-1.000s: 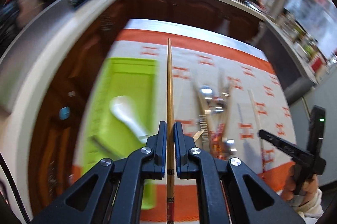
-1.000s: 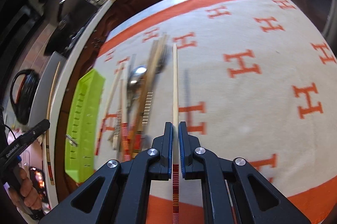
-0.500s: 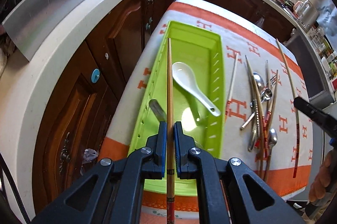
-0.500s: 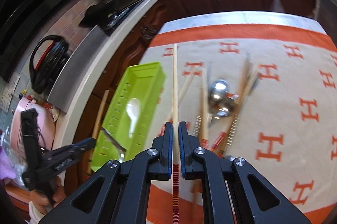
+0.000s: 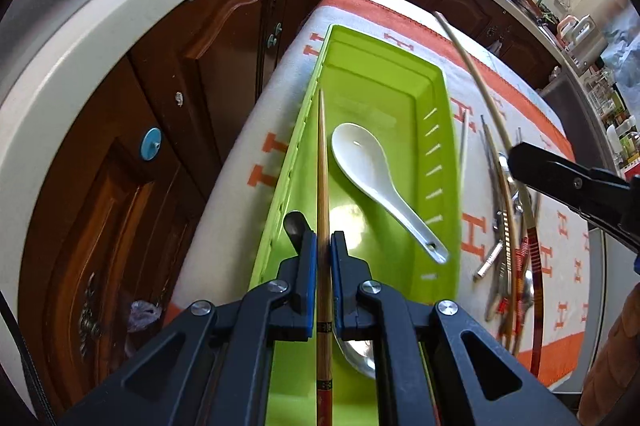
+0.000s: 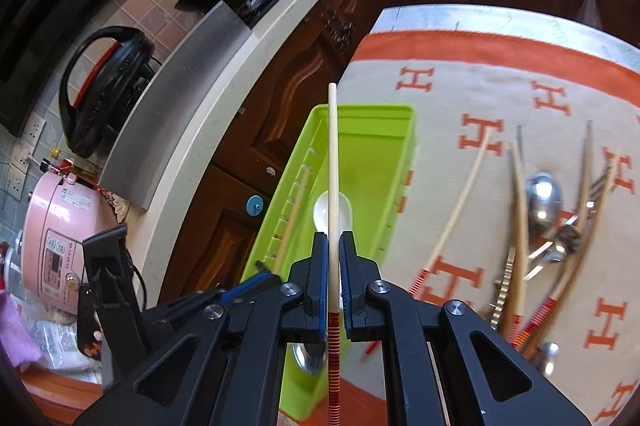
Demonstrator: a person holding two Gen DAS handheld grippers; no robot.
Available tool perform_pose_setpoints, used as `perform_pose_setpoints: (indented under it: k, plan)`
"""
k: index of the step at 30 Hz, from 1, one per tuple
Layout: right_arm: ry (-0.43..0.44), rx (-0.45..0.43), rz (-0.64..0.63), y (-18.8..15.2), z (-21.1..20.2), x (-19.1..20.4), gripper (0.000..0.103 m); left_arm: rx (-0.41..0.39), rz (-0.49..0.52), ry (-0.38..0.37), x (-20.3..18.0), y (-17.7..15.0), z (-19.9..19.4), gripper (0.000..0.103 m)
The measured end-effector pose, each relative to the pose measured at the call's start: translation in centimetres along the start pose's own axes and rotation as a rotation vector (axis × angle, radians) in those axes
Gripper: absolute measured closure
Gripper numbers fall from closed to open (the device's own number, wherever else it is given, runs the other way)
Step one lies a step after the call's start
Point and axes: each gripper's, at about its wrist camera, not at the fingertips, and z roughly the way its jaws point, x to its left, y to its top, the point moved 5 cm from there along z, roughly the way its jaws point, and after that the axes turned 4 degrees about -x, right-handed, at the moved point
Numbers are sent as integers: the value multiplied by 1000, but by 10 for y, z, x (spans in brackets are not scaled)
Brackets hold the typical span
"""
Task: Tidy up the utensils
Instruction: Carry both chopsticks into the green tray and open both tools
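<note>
Left wrist view: green tray (image 5: 444,129) with white spoon (image 5: 376,177); both grippers clamped on chopsticks.

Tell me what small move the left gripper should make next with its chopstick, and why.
Probably lower it and open. The left gripper is shut on the brown chopstick, which lies lengthwise over the green tray, left of the white spoon.

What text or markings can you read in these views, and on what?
"H", repeated in orange: on the cloth.
Control-panel labels on the pink cooker: too small to read.
Sticker on the cooker's top: blurred, unreadable.
Markings on the left chopstick: too blurred to read.
</note>
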Motion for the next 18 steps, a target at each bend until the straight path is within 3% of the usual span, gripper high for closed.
perform_pose_setpoints:
  k: [3,13,18]
  plan:
    - [-5,25,7,2,19,6,97,9,-5,-9,4,3,15,98]
    - [-19,68,75,1,60,-2,97,-104,101,-61,-15,22,27,98]
    - [-6,108,116,-2,74,-7,96,-81,43,-126,-7,25,25,96]
